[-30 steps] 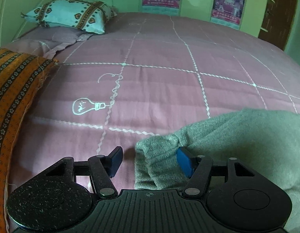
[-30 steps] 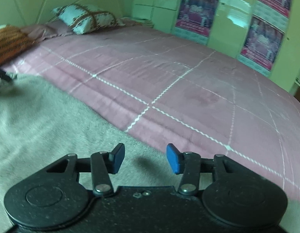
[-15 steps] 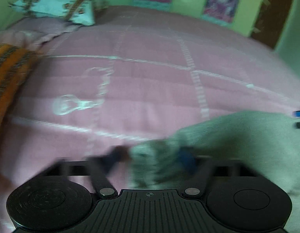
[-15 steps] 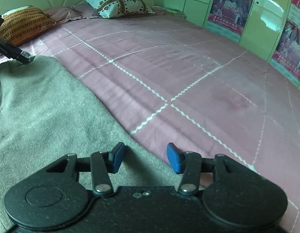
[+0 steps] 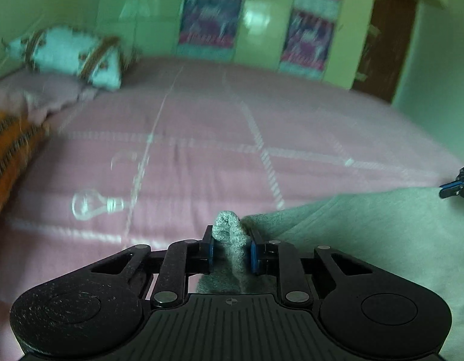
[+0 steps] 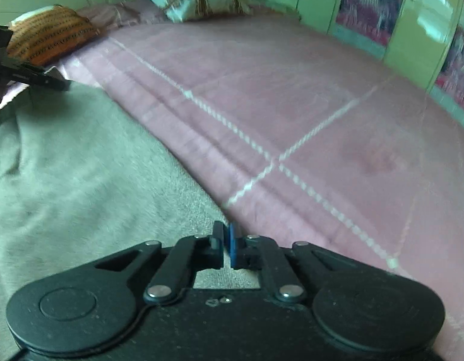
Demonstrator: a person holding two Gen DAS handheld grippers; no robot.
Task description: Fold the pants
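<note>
No writing can be read in either view. The pink-and-purple printed posters point(image 5: 210, 19) on the pale green wall panels carry rows of marks, seemingly lettering, but blur smears them past reading in the left wrist view; the same holds for the posters point(image 6: 371, 15) seen from the right wrist. The white light-bulb line drawing point(image 5: 95, 207) on the pink quilted bedspread point(image 5: 201, 156) is a picture only, with no legible words beside it. A small cross-in-circle mark point(image 5: 231, 301) is moulded into the ribbed black plastic body of the left tool; it bears no letters or numbers.
</note>
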